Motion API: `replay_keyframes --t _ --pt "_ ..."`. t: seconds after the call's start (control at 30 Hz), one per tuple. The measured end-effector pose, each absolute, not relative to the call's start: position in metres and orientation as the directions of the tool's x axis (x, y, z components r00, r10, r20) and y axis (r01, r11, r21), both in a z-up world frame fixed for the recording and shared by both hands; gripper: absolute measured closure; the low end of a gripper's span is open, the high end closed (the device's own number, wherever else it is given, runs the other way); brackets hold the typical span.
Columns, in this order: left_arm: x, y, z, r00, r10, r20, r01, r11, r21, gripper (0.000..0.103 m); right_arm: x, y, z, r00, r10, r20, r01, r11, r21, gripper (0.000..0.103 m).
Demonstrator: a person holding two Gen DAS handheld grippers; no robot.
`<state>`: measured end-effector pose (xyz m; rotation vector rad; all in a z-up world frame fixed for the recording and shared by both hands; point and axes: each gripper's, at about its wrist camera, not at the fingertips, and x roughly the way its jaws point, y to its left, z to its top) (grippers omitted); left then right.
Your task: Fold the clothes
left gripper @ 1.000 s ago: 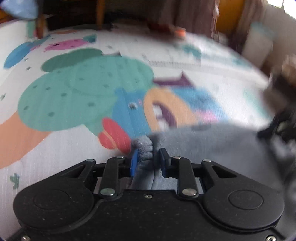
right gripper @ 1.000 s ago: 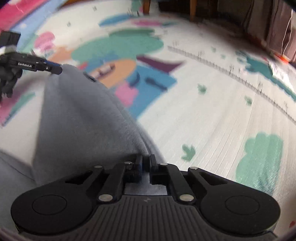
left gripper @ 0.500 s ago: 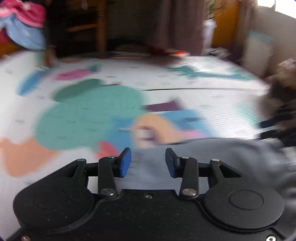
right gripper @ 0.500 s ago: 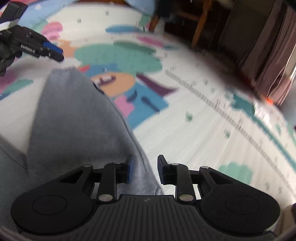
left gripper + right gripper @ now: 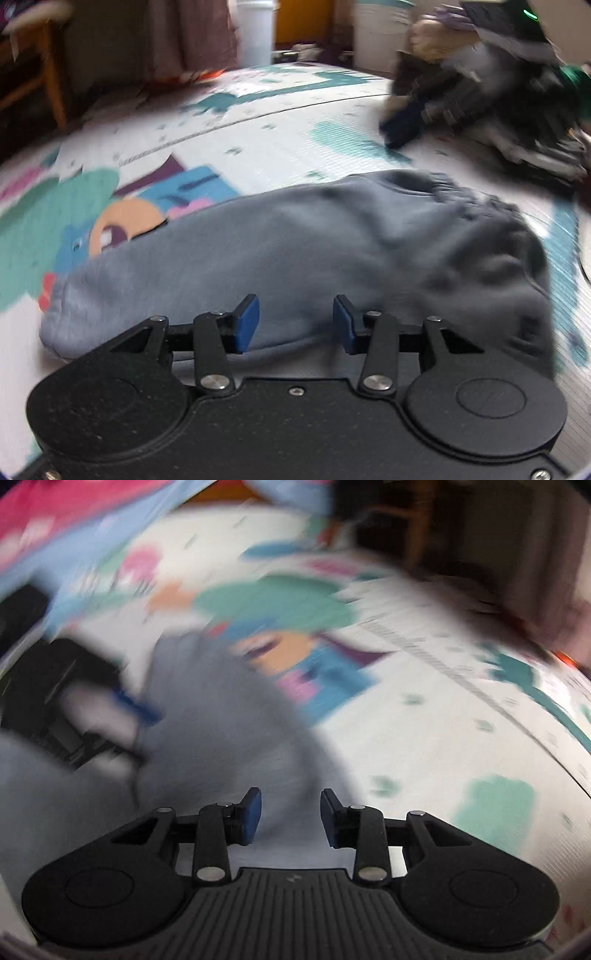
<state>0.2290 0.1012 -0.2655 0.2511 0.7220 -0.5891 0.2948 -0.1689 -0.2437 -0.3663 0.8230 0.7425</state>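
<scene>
A pair of grey sweatpants (image 5: 295,240) lies folded lengthwise on the colourful play mat (image 5: 258,125), cuff at the left, gathered waistband at the far right. My left gripper (image 5: 295,325) is open and empty just above its near edge. In the blurred right wrist view the same grey garment (image 5: 221,731) lies below my right gripper (image 5: 290,818), which is open and empty. The left gripper (image 5: 122,701) shows there at the left, over the cloth.
A heap of dark clothes (image 5: 498,96) lies at the mat's far right. A wooden chair (image 5: 44,74), a curtain and a white bin (image 5: 255,33) stand beyond the mat. Pink and blue fabric (image 5: 92,524) fills the upper left of the right wrist view.
Both grippers have let go of the grey sweatpants and opened wide. Both have pulled back and swung, and the garment now lies flat on the mat.
</scene>
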Motion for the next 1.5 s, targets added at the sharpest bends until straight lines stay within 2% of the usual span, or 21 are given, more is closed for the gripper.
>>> replay_keyframes --t 0.17,0.23,0.33,0.4,0.47,0.57,0.63,0.7,0.83,0.87,0.9,1.0,1.07,1.17,1.2,1.27,1.37,1.5 --pt "0.186 0.085 -0.256 0.521 -0.528 -0.671 0.673 0.738 -0.058 0.06 0.279 -0.238 -0.208 0.502 0.459 -0.733 -0.614 0.786 0.072 0.067" --pt "0.172 0.077 -0.26 0.489 -0.557 -0.671 0.693 0.716 -0.089 0.058 0.251 -0.238 -0.222 0.461 0.452 -0.763 -0.602 0.791 0.105 0.067" --pt "0.165 0.07 -0.284 0.428 -0.53 -0.732 0.688 0.717 -0.116 0.057 0.23 -0.238 -0.261 0.356 0.396 -0.847 -0.504 0.844 0.183 0.066" --pt "0.152 0.069 -0.293 0.46 -0.477 -0.749 0.693 0.72 -0.033 0.058 0.224 -0.246 -0.284 0.32 0.319 -0.892 -0.412 0.895 0.173 0.06" --pt "0.134 0.073 -0.284 0.476 -0.471 -0.743 0.709 0.705 0.007 0.058 0.219 -0.256 -0.283 0.332 0.332 -0.883 -0.344 0.914 0.215 0.061" --pt "0.097 0.089 -0.269 0.485 -0.495 -0.721 0.729 0.685 0.019 0.058 0.196 -0.239 -0.25 0.46 0.298 -0.836 -0.467 0.882 0.058 0.061" --pt "0.069 0.099 -0.268 0.494 -0.465 -0.735 0.738 0.671 0.071 0.057 0.182 -0.223 -0.233 0.511 0.346 -0.787 -0.569 0.823 -0.008 0.061" --pt "0.05 0.114 -0.269 0.492 -0.448 -0.747 0.724 0.687 0.065 0.057 0.171 -0.202 -0.228 0.509 0.4 -0.762 -0.652 0.757 -0.038 0.061" --pt "0.038 0.157 -0.276 0.555 -0.349 -0.755 0.576 0.816 0.047 0.058 0.178 -0.172 -0.26 0.433 0.422 -0.797 -0.7 0.714 -0.002 0.062" --pt "0.041 0.169 -0.283 0.563 -0.3 -0.77 0.516 0.855 0.045 0.058 0.183 -0.173 -0.27 0.426 0.405 -0.809 -0.686 0.727 0.002 0.063" --pt "0.045 0.182 -0.29 0.565 -0.249 -0.787 0.452 0.891 0.043 0.058 0.19 -0.176 -0.282 0.41 0.383 -0.828 -0.671 0.742 0.011 0.069" --pt "0.051 0.201 -0.292 0.572 -0.277 -0.772 0.437 0.899 0.001 0.065 0.194 -0.18 -0.29 0.406 0.396 -0.823 -0.703 0.711 -0.004 0.073" --pt "0.055 0.199 -0.278 0.57 -0.319 -0.757 0.452 0.891 -0.035 0.065 0.192 -0.178 -0.284 0.404 0.396 -0.825 -0.706 0.708 -0.007 0.073" --pt "0.065 0.211 -0.276 0.594 -0.364 -0.717 0.417 0.902 -0.113 0.064 0.186 -0.178 -0.276 0.435 0.435 -0.789 -0.724 0.689 -0.019 0.064" --pt "0.066 0.216 -0.285 0.591 -0.366 -0.719 0.418 0.901 -0.114 0.064 0.19 -0.178 -0.282 0.43 0.41 -0.804 -0.714 0.7 -0.025 0.061" --pt "0.067 0.226 -0.303 0.584 -0.367 -0.724 0.424 0.898 -0.113 0.066 0.196 -0.179 -0.29 0.42 0.375 -0.826 -0.7 0.714 -0.032 0.061" --pt "0.068 0.213 -0.288 0.572 -0.343 -0.745 0.435 0.897 -0.079 0.066 0.199 -0.183 -0.286 0.413 0.367 -0.833 -0.697 0.717 -0.03 0.069" --pt "0.043 0.188 -0.263 0.569 -0.377 -0.731 0.533 0.846 -0.021 0.057 0.169 -0.193 -0.258 0.438 0.437 -0.786 -0.752 0.657 -0.054 0.061"
